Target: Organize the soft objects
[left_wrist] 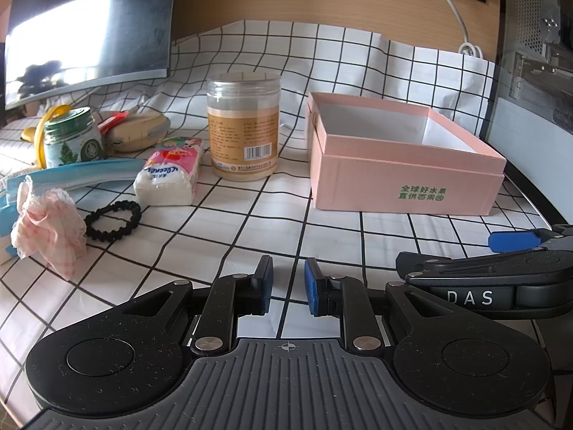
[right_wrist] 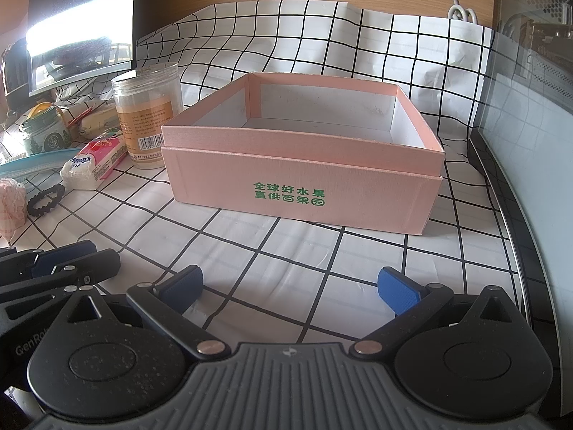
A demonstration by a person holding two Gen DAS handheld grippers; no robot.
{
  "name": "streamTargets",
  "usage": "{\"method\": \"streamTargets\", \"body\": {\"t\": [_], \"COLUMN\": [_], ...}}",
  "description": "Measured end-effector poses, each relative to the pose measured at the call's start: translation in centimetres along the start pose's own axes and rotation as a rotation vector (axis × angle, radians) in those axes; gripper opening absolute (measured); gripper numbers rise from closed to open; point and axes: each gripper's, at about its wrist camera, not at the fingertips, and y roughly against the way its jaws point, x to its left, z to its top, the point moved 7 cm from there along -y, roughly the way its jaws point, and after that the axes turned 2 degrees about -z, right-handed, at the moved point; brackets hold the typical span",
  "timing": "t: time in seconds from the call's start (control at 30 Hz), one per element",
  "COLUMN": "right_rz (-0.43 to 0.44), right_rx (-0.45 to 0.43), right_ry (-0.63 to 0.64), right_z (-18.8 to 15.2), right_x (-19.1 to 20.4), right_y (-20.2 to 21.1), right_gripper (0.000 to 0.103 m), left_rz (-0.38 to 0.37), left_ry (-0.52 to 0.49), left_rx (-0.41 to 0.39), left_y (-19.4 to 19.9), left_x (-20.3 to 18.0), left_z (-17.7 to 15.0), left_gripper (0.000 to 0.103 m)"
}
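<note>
**Soft items grouped left of the pink box; both grippers low and holding nothing**

Soft objects lie in a cluster on the checked cloth (left_wrist: 322, 236), left of the open pink box (left_wrist: 401, 179). The tissue pack (left_wrist: 168, 172) lies flat with its long axis running away from the left gripper, near end toward it, far end close to the clear plastic jar (left_wrist: 243, 125). The black hair tie (left_wrist: 112, 220) lies flat just in front of the pack, its oval stretched left to right. The crumpled pink checked cloth (left_wrist: 46, 229) sits just left of the hair tie, with no clear axis. A blue face mask (left_wrist: 82, 177) extends behind it, long axis roughly left to right.

All of these lie ahead and to the left of the left gripper (left_wrist: 288, 285), well apart from its fingertips. The box is ahead and to its right. From the right wrist view, the box (right_wrist: 301, 193) stands straight ahead of the right gripper (right_wrist: 290, 286), near but not touching; its long front face, with green print, is square to the gripper.

The left gripper is close over the cloth, pointing forward, jaws with a narrow gap and nothing between them. The right gripper (left_wrist: 515, 242) lies just beside it on the right, level, jaws spread wide and bare.

Behind the cluster stand a green-lidded jar (left_wrist: 73, 138) and a monitor (left_wrist: 89, 32).
</note>
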Motion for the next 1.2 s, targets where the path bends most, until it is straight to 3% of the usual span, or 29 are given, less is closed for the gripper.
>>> {"method": "streamTargets", "body": {"t": [0.87, 0.97, 1.13, 1.2], "right_rz": [0.000, 0.011, 0.012, 0.008], "right_rx": [0.000, 0.053, 0.182, 0.206], "right_ry": [0.000, 0.008, 0.017, 0.014], "right_z": [-0.2, 0.1, 0.9, 1.0], "right_x": [0.2, 0.2, 0.2, 0.3], "right_y": [0.1, -0.1, -1.0, -1.2], "right_gripper": [0.103, 0.103, 0.103, 0.103], "left_rz": [0.003, 0.003, -0.081, -0.156], "left_ry": [-0.010, -0.014, -0.026, 0.046], "left_rx": [-0.002, 0.015, 0.109, 0.162], "left_y": [-0.1, -0.1, -0.2, -0.1], "left_x": [0.1, 0.1, 1.0, 2.2], "left_z": [0.0, 0.1, 0.7, 1.0], "left_gripper": [0.022, 0.022, 0.021, 0.021]}}
